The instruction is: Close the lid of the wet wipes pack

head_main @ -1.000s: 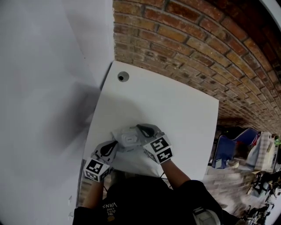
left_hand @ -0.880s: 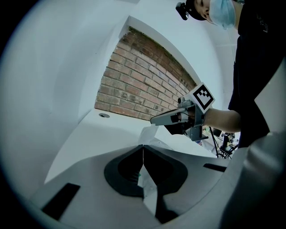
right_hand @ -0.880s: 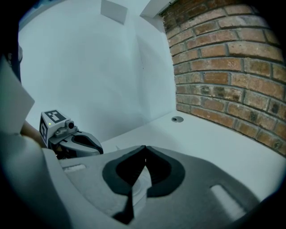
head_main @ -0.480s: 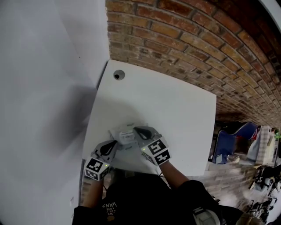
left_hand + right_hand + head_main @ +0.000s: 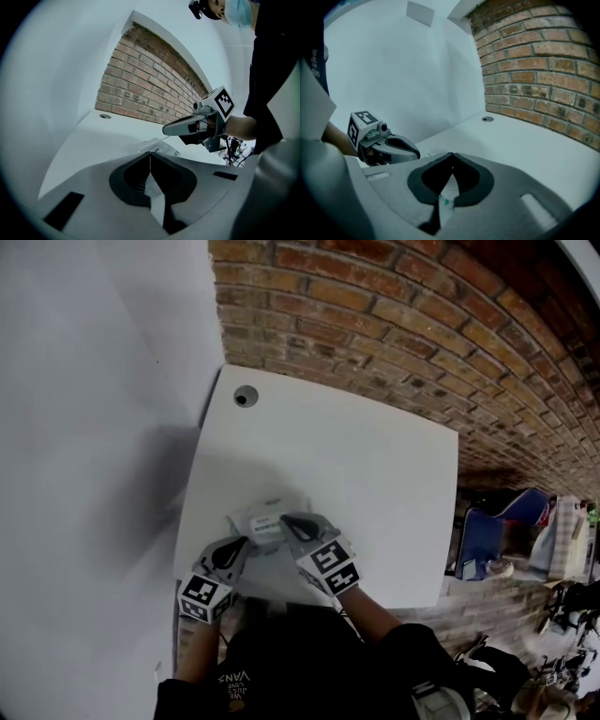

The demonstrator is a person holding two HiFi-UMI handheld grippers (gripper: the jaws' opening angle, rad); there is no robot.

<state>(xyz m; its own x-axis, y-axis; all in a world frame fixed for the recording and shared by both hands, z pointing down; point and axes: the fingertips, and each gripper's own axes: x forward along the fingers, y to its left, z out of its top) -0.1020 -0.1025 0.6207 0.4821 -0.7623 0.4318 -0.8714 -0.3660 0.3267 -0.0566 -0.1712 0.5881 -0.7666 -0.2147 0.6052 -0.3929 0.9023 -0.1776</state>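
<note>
Roughly: task looks near its end, but not confirmed.

- Wet wipes pack (image 5: 261, 519) lies flat on the white table (image 5: 375, 474), near the front-left edge, just ahead of the person.
- Right claw (image 5: 286, 519) is over the pack's right part, tip on or just above the lid area. Jaws pressed together in the right gripper view, nothing between them. Pale surface w/ green specks shows through the gap below the tips, prob. the pack.
- Left claw (image 5: 240, 545) is at the pack's left edge, jaws also pressed together, nothing clearly held. Seems to steady the pack.
- Lid: no flap seen standing up, so judged down or nearly down. Left to do, prob.: a firm press to seat it, then lift clear.

Hard to make out:
- Lid seam is under the right claw in the head view, and the pack is small and soft there.
- Left gripper view shows only a sliver of the pack (image 5: 161, 149) past its own jaws.
- Contact vs. hover of either tip: can't tell.
</note>
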